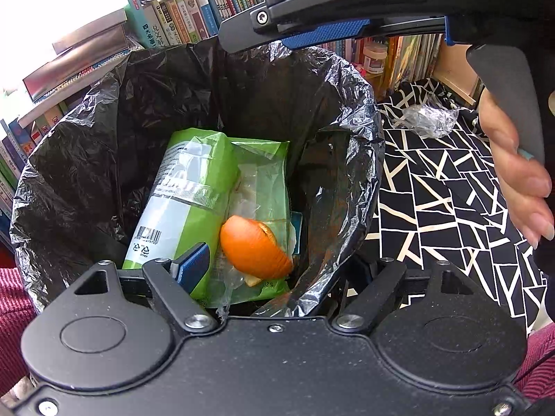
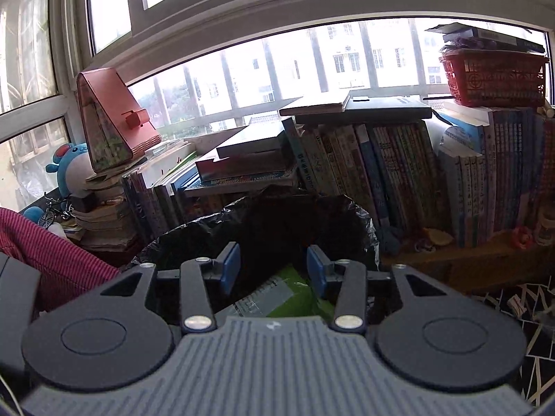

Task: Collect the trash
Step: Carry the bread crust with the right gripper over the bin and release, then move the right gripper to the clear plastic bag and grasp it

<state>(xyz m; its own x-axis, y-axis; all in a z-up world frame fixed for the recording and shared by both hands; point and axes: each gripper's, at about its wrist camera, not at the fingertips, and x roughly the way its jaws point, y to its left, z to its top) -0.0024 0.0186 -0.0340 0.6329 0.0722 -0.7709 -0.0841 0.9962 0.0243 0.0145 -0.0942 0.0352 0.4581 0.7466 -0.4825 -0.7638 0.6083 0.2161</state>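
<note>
A bin lined with a black bag (image 1: 104, 145) fills the left wrist view. Inside it lie a green wipes packet (image 1: 194, 187), an orange peel (image 1: 253, 246) and some clear wrapping. My left gripper (image 1: 277, 270) hangs open over the bin's near rim; only its left blue pad (image 1: 194, 263) shows, the other is hidden behind the bag's edge. My right gripper (image 2: 274, 267) stands open and empty above the same bin (image 2: 277, 222), with the green packet (image 2: 288, 294) below it. A crumpled clear plastic wrapper (image 1: 430, 118) lies on the black-and-white patterned cloth (image 1: 451, 208).
Rows and stacks of books (image 2: 364, 166) stand behind the bin under a window. A red basket (image 2: 496, 76) sits on the books at right. A hand (image 1: 517, 173) holds the right gripper at the right of the left wrist view. Red fabric (image 2: 52, 246) lies left of the bin.
</note>
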